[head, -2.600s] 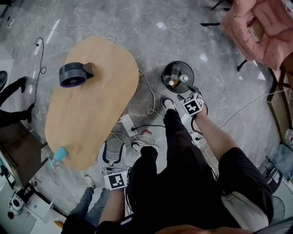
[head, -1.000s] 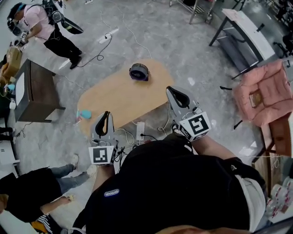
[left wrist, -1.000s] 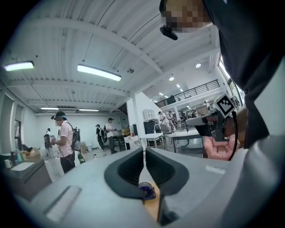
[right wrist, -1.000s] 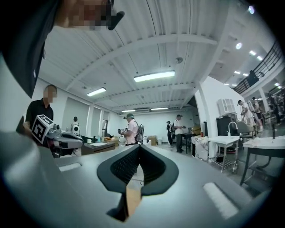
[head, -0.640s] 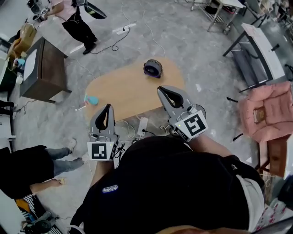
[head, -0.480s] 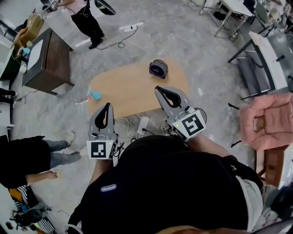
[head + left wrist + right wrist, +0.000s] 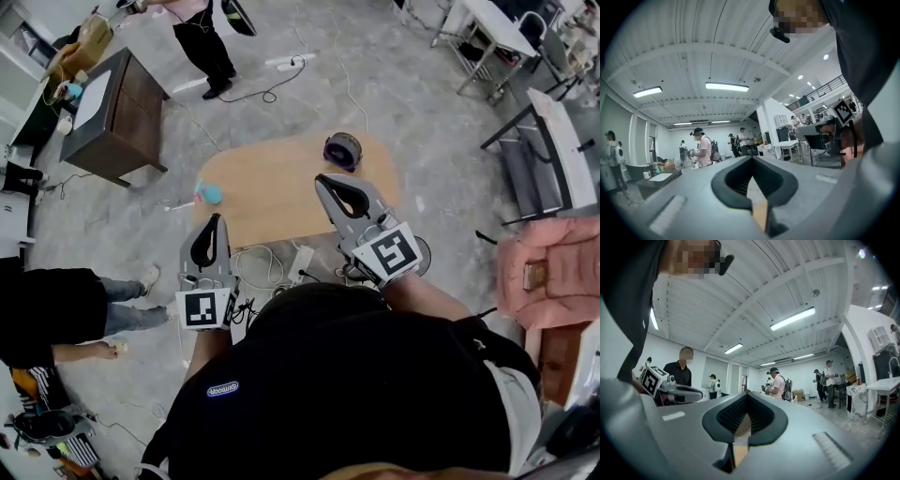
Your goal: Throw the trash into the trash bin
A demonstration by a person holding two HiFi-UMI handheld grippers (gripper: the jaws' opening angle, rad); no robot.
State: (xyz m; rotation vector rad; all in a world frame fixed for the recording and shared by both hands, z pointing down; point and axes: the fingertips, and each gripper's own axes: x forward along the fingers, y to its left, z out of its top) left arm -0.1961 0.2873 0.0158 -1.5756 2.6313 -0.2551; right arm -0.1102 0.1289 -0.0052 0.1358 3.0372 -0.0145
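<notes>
Head view. The person stands over the wooden table (image 7: 281, 187). The left gripper (image 7: 215, 219) and right gripper (image 7: 324, 179) are held out level in front of the body, apart from each other, with nothing in either. A small teal object (image 7: 208, 193) sits at the table's left edge. It is too small to identify, but it is the only likely trash in sight. A thin pale stem runs from it to the left, so its long axis lies roughly left-right across the picture, with the teal end toward the table. A dark fan (image 7: 343, 150) stands at the far end of the table. A dark round rim just right of the right gripper's cube is probably the trash bin (image 7: 427, 255), well apart from the teal object.

Judgement: the object looks small and light, possibly soft or thin-walled. Best taken across the teal body rather than the stem, with a gentle squeeze.

Left gripper view. The fingertips are pressed together with nothing between them. Only the ceiling and the far room are visible, with no trash and no bin.

Right gripper view. The same: tips are closed on each other and empty, pointing at the room.
</notes>
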